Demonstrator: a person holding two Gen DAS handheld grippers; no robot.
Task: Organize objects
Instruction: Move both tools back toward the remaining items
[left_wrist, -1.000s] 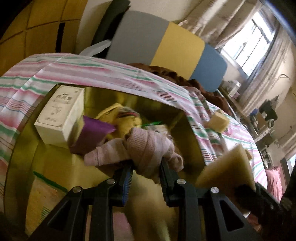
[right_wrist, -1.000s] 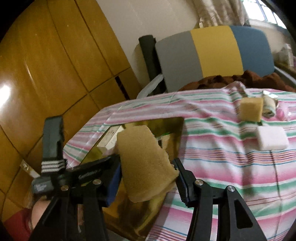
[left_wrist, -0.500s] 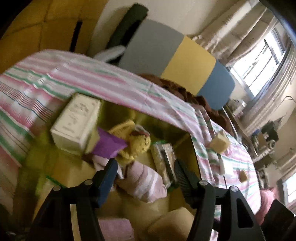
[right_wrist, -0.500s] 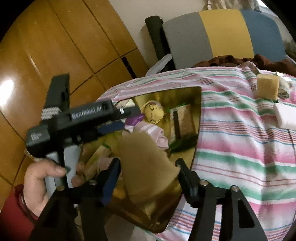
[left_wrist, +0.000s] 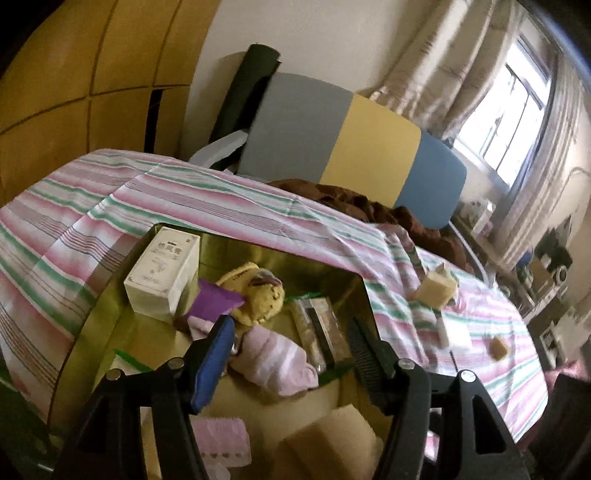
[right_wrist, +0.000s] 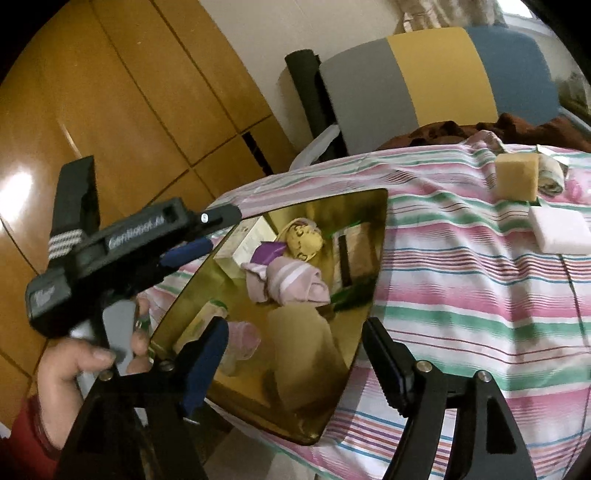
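Observation:
A gold box (right_wrist: 376, 236) sits on the striped cloth and holds a rolled pink sock (left_wrist: 275, 360), a yellow plush toy (left_wrist: 258, 295), a white carton (left_wrist: 162, 273), a purple item (left_wrist: 212, 301) and a tan sponge (right_wrist: 303, 350). My left gripper (left_wrist: 290, 345) is open and empty above the sock. My right gripper (right_wrist: 295, 347) is open and empty above the tan sponge, which lies in the box. The left gripper also shows in the right wrist view (right_wrist: 184, 243).
On the cloth to the right lie a tan sponge block (right_wrist: 516, 176), a white foam pad (right_wrist: 559, 229) and a rolled cloth (right_wrist: 551, 177). A grey-yellow-blue chair back (left_wrist: 351, 144) stands behind the table. A wooden wall (right_wrist: 110, 110) is at the left.
My left gripper let go of the pink sock in the box and pulled back. My right gripper opened and dropped the tan sponge into the box.

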